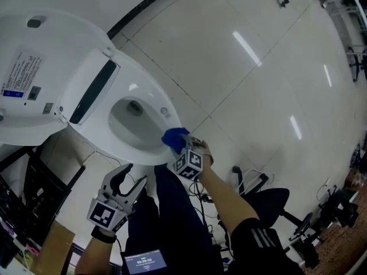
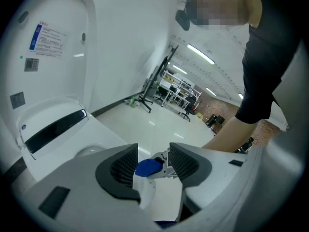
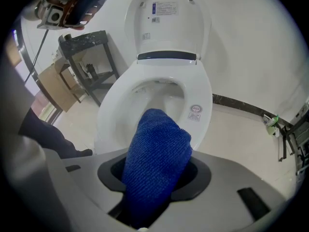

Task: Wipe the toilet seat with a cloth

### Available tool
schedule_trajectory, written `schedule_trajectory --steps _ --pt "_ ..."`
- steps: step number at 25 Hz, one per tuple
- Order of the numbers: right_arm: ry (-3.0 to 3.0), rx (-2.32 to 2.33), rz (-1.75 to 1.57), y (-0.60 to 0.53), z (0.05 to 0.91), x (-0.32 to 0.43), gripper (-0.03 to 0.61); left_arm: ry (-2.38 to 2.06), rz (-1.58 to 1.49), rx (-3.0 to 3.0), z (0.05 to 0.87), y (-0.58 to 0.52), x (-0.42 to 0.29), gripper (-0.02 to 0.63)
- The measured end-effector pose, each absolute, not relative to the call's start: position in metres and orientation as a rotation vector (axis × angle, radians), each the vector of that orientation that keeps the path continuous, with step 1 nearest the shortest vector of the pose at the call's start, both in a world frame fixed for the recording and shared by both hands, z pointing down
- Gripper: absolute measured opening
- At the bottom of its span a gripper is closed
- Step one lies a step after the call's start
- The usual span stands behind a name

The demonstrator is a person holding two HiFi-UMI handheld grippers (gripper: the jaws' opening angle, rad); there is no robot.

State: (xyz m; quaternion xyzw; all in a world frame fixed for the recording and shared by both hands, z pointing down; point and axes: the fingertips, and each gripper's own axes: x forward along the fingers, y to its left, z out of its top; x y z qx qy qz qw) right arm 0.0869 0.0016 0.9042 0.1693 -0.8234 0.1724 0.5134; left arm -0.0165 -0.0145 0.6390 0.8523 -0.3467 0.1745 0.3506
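Note:
A white toilet stands with its lid [image 1: 31, 79] raised and its seat [image 1: 153, 99] down. My right gripper [image 1: 179, 145] is shut on a folded blue cloth [image 1: 174, 137] at the seat's front rim. In the right gripper view the cloth [image 3: 157, 158] sticks out between the jaws toward the seat [image 3: 200, 93]. My left gripper [image 1: 127, 180] hangs open and empty below the bowl's near side. In the left gripper view the gripper [image 2: 152, 163] frames the distant blue cloth [image 2: 148, 167] and the seat [image 2: 116, 141].
Glossy tiled floor [image 1: 252, 67] spreads to the right of the toilet. A black office chair [image 1: 269, 202] and cables lie near my feet. A dark metal stand [image 3: 89, 64] and a cardboard box [image 3: 55, 86] sit left of the toilet.

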Motion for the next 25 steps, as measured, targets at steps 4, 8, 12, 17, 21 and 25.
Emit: schedule_trajectory --steps 4,8,12,17,21,25 --pt "-1.937 0.403 0.411 0.033 0.904 0.081 0.207 -0.888 0.463 2.203 0.642 -0.006 -0.016 0.212" --pt "-1.92 0.412 0.44 0.067 0.903 0.066 0.207 -0.888 0.453 2.214 0.64 0.002 -0.015 0.212" --pt "-1.924 0.374 0.459 0.099 0.904 0.039 0.207 -0.884 0.469 2.206 0.641 0.012 -0.021 0.212" --pt "-1.951 0.348 0.519 0.113 0.903 0.011 0.206 -0.902 0.461 2.188 0.644 0.02 -0.028 0.212" --pt "-1.971 0.29 0.556 0.127 0.903 -0.012 0.206 -0.902 0.462 2.184 0.644 0.026 -0.03 0.212" --pt "-1.994 0.292 0.607 0.125 0.899 -0.016 0.206 -0.915 0.45 2.189 0.638 0.025 -0.032 0.212"
